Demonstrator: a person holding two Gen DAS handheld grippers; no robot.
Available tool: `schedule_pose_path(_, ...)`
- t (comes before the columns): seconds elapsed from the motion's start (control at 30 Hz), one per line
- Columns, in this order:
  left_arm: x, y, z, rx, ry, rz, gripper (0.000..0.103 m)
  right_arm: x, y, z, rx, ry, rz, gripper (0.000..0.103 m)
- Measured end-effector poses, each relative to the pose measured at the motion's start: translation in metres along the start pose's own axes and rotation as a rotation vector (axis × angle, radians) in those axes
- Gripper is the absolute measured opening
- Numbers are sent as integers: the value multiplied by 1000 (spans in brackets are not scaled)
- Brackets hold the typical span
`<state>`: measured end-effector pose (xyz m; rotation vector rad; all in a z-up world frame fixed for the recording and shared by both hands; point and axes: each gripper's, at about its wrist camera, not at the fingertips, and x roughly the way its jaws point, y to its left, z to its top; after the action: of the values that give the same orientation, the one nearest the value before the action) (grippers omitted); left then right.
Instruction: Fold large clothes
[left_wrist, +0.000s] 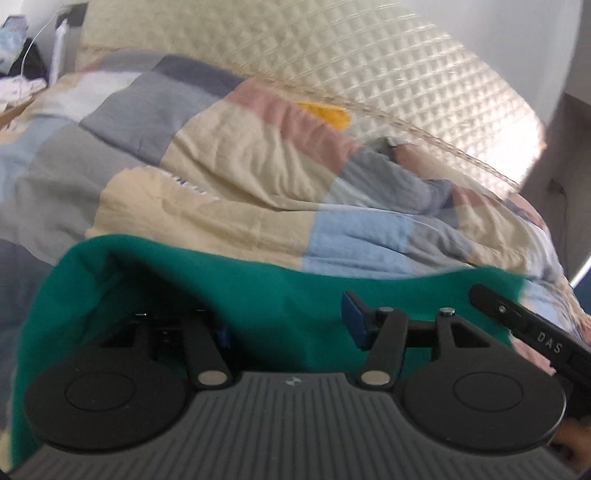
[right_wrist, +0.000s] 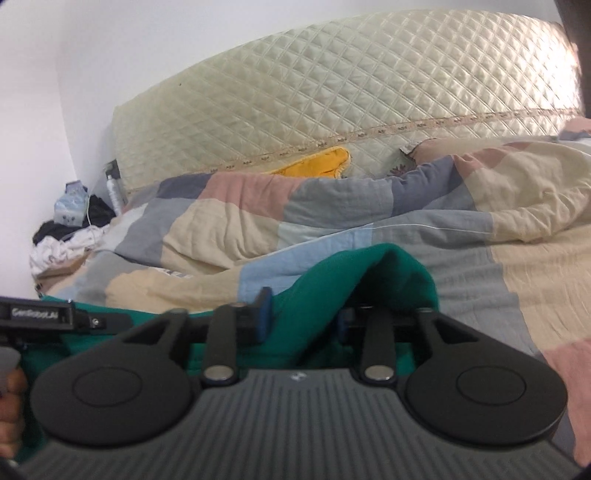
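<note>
Both cams ride low on the handheld grippers, looking forward along the fingers and slightly down, super close to the green garment (left_wrist: 280, 295) on the bed. The left wrist view faces across the patchwork quilt (left_wrist: 229, 177) toward the quilted headboard (left_wrist: 369, 74), and the right gripper (left_wrist: 524, 325) pokes in at its right edge. The right wrist view looks the same way from further right, sharing quilt (right_wrist: 369, 229), headboard (right_wrist: 332, 92) and yellow cushion (right_wrist: 317, 162).

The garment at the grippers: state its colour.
Plain green garment, clearest in the left wrist view.
</note>
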<state>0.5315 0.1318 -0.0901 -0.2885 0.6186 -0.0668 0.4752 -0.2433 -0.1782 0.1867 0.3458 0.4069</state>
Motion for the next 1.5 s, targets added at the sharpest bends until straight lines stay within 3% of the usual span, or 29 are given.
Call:
schedule_pose_path(0.3,-128,-44,-21,24,-81,3,62,-132,26,15,-47,-50,39,43)
schedule_pose_path(0.47,-216,-71,-56,17,-111,21,62,-219,48,11,-59,-64,67,43)
schedule_pose_path(0.63,-281,-86,-106,29,-92,96,63,-294,61,-11,-82,-22,93,43)
schedule_pose_path(0.73,-306,-82,-140,2,-59,140,62,-323,61,-30,-65,60,101,46)
schedule_pose_path(0.97,-330,-53,-198,-78,3,235,64,-327,59,-79,-64,291,52,46)
schedule_pose_path(1.03,-327,-43,-209,-95,22,242,65,-321,58,-90,-55,326,48,55)
schedule_pose_path(1.1,-322,-37,-217,-99,38,244,66,-314,56,-97,-39,349,43,77)
schedule_pose_path(1.33,-299,-24,-236,-112,78,223,68,-293,53,-114,-26,424,35,78)
schedule_pose_path(1.5,-283,-32,-243,-39,63,258,69,-274,55,-129,-72,484,4,78)
